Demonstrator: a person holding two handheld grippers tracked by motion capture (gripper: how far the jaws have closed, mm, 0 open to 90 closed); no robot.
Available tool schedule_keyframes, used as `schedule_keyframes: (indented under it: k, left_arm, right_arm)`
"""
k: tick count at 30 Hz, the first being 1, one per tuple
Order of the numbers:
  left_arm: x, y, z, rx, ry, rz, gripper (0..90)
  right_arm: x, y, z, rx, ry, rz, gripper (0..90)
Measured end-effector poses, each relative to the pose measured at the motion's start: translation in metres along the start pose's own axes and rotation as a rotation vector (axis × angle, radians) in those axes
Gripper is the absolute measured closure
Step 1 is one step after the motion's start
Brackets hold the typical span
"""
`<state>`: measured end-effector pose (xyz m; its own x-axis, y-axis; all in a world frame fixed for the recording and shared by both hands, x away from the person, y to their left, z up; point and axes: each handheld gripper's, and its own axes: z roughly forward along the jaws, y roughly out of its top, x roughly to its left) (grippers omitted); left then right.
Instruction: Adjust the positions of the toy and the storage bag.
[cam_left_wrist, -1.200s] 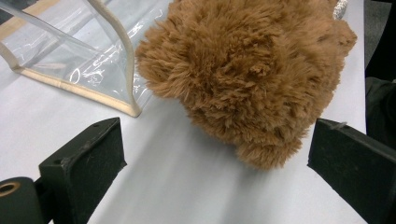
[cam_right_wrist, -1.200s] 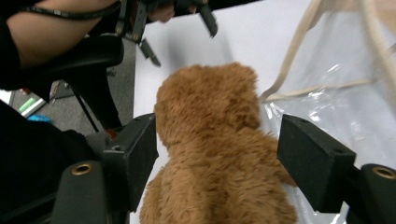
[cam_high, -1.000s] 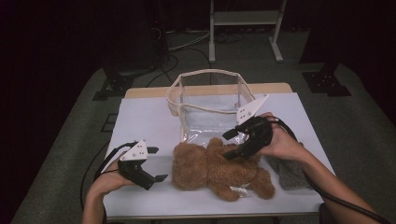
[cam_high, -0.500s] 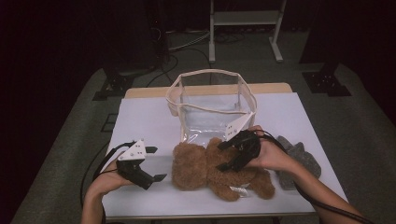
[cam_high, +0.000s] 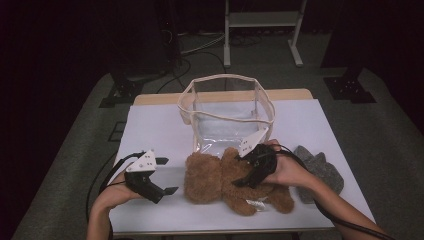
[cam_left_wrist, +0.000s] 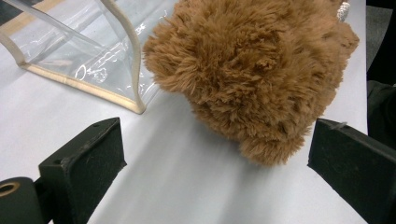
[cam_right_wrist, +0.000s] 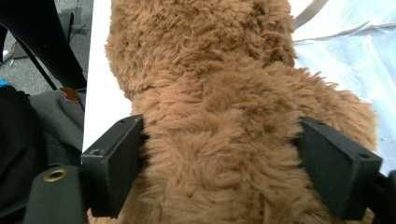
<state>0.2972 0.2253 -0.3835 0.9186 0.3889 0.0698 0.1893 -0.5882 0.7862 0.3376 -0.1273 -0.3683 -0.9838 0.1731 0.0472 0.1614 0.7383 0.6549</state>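
A brown teddy bear (cam_high: 210, 177) lies on the white table (cam_high: 155, 125) in front of a clear bag (cam_high: 225, 77). My right gripper (cam_high: 245, 181) has come down over the bear's body (cam_right_wrist: 219, 93). Its jaws have just been opening and now stand wide on either side of the torso, with fur brushing both pads. My left gripper (cam_high: 167, 175) rests open on the table to the left of the bear. In the left gripper view the bear's head (cam_left_wrist: 252, 70) lies just ahead of the open left gripper (cam_left_wrist: 217, 140), with nothing between the pads.
The clear bag (cam_left_wrist: 93, 51) with cream trim stands open-topped just behind the bear. A grey fuzzy object (cam_high: 320, 170) lies at the right, beside my right wrist. Bare table stretches at the far left and far right. A metal stand (cam_high: 260, 20) is on the floor beyond.
The right hand has dropped down and leftward onto the bear, uncovering the grey object. The left hand has stayed put.
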Motion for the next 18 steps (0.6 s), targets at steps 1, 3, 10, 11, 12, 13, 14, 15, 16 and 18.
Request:
schedule_keyframes:
  k: [1,3,10,11,12,13,14,15,16,18]
  left_arm:
    - [0.0,0.0,0.0,0.001,-0.001,-0.002,3.0]
    - [0.0,-0.001,0.0,0.003,-0.002,-0.004,3.0]
    - [0.0,-0.001,0.0,0.006,-0.004,-0.002,3.0]
    - [0.0,-0.001,0.0,0.007,-0.005,-0.003,3.0]
    - [0.0,-0.001,0.0,0.007,-0.005,-0.004,3.0]
    - [0.0,-0.002,0.0,0.007,-0.005,-0.005,3.0]
    - [0.0,-0.002,0.0,0.007,-0.005,-0.004,3.0]
    - [0.0,-0.002,0.0,0.009,-0.006,-0.003,3.0]
    - [0.0,-0.002,0.0,0.008,-0.006,-0.003,3.0]
    - [0.0,-0.002,0.0,0.007,-0.006,-0.004,3.0]
  right_arm:
    - [0.001,0.0,0.001,0.003,0.0,0.0,16.2]
    - [0.001,0.0,0.003,0.012,-0.001,-0.008,15.2]
    - [0.004,-0.001,0.01,0.041,-0.012,-0.033,13.6]
    - [0.004,-0.001,0.011,0.044,-0.012,-0.034,13.6]
    - [0.004,-0.002,0.011,0.049,-0.013,-0.032,13.5]
    - [0.003,-0.002,0.012,0.052,-0.012,-0.034,13.4]
    - [0.003,-0.002,0.012,0.052,-0.011,-0.037,13.3]
    - [0.003,-0.003,0.013,0.056,-0.009,-0.037,13.2]
    - [0.003,-0.003,0.013,0.057,-0.009,-0.038,13.1]
    - [0.003,-0.004,0.014,0.06,-0.007,-0.038,12.9]
